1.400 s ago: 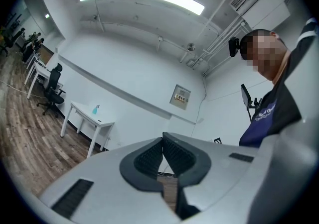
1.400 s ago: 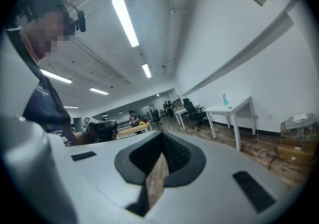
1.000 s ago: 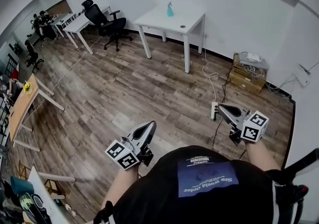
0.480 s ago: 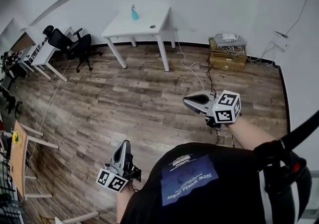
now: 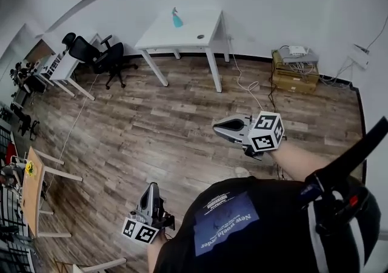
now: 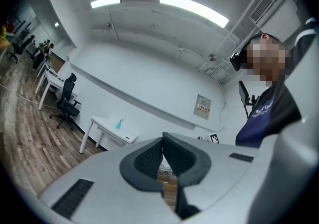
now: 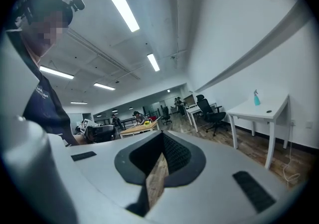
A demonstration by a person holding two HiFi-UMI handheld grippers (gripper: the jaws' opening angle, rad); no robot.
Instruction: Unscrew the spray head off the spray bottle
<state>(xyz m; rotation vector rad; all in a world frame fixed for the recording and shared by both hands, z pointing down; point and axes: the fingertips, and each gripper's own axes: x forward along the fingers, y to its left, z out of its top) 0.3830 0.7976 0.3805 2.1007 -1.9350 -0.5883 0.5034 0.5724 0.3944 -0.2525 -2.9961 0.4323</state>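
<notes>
A small blue spray bottle (image 5: 176, 19) stands upright on a white table (image 5: 194, 37) against the far wall, several metres from me. It also shows as a blue bottle (image 6: 118, 124) in the left gripper view and a tiny blue bottle (image 7: 256, 98) in the right gripper view. My left gripper (image 5: 150, 191) hangs low by my left hip, shut and holding nothing. My right gripper (image 5: 217, 127) is held out at waist height over the wood floor, also shut and holding nothing. Both are far from the bottle.
A small dark round thing (image 5: 200, 37) lies on the white table. Black office chairs (image 5: 102, 58) and desks stand at the left. A cardboard box with devices (image 5: 295, 71) sits by the right wall, cables trailing over the floor. A wooden table (image 5: 31, 191) stands at the left edge.
The view has swung from the room's left towards the white table. My left gripper dropped low beside me, and the right gripper rose and turned to point left.
</notes>
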